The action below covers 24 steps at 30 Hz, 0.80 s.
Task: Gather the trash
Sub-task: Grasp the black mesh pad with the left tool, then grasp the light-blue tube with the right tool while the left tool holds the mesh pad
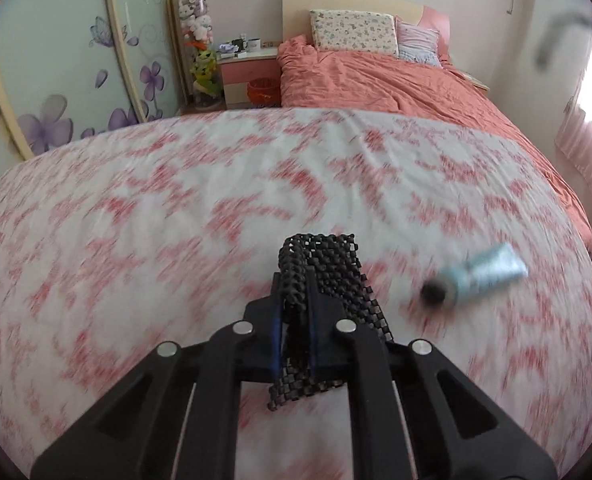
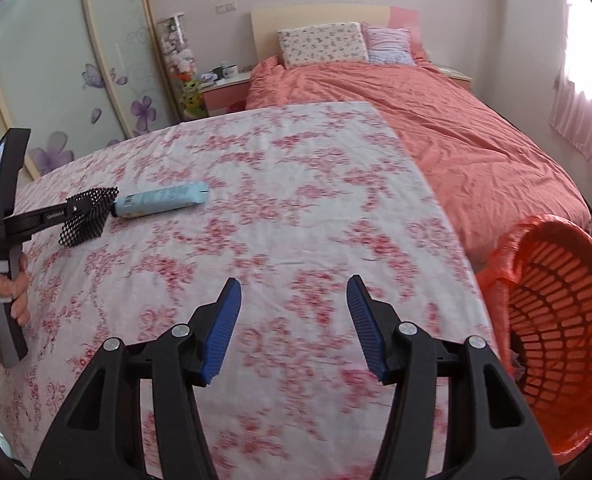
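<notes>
My left gripper (image 1: 296,280) is shut on a piece of black mesh (image 1: 327,264) that sticks out past the fingertips and hangs below them. To its right a light blue tube (image 1: 479,276) with a black cap lies on the red-flowered white cloth (image 1: 176,220). The right wrist view shows the same left gripper (image 2: 84,216) at far left, with the black mesh (image 2: 96,200) right beside the cap end of the tube (image 2: 162,200). My right gripper (image 2: 294,280) is open above the cloth (image 2: 296,200), with nothing between its blue pads (image 2: 222,328).
An orange slotted basket (image 2: 555,320) with an orange bag liner lies tipped at the cloth's right edge, its mouth facing me. A bed with a salmon duvet (image 2: 455,128) lies beyond. A hand (image 2: 4,288) grips the left gripper's handle. Another orange bin (image 1: 263,90) stands by the nightstand.
</notes>
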Tool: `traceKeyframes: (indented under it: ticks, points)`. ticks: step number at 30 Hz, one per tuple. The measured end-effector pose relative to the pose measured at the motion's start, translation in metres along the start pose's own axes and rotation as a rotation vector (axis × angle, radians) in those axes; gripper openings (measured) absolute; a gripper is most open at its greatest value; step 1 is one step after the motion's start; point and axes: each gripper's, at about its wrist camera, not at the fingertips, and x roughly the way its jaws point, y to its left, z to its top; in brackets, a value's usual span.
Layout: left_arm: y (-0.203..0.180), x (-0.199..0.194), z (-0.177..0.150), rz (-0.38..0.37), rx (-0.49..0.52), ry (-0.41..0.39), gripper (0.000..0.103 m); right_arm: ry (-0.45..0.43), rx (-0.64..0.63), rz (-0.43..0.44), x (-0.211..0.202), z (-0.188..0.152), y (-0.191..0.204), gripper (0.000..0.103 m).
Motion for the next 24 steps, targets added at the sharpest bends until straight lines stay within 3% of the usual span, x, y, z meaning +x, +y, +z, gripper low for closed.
traceKeyframes:
  ticks: [4, 6, 12, 20, 24]
  points:
    - [0.025, -0.020, -0.028, 0.055, -0.008, 0.013, 0.012, 0.008, -0.029, 0.040, 0.017, 0.014, 0.030, 0.056]
    - [0.037, -0.024, -0.036, 0.045, -0.042, 0.012, 0.014, 0.010, -0.019, 0.051, 0.030, 0.028, 0.044, 0.056]
    - [0.040, -0.025, -0.042, 0.067, -0.037, -0.017, 0.019, 0.008, -0.008, 0.098, 0.055, 0.058, 0.095, 0.056]
    - [0.058, -0.027, -0.045, 0.008, -0.124, -0.014, 0.026, 0.052, -0.112, -0.034, 0.104, 0.081, 0.145, 0.059]
    - [0.054, -0.027, -0.045, 0.027, -0.109, -0.011, 0.027, 0.080, -0.186, -0.072, 0.104, 0.074, 0.144, 0.059]
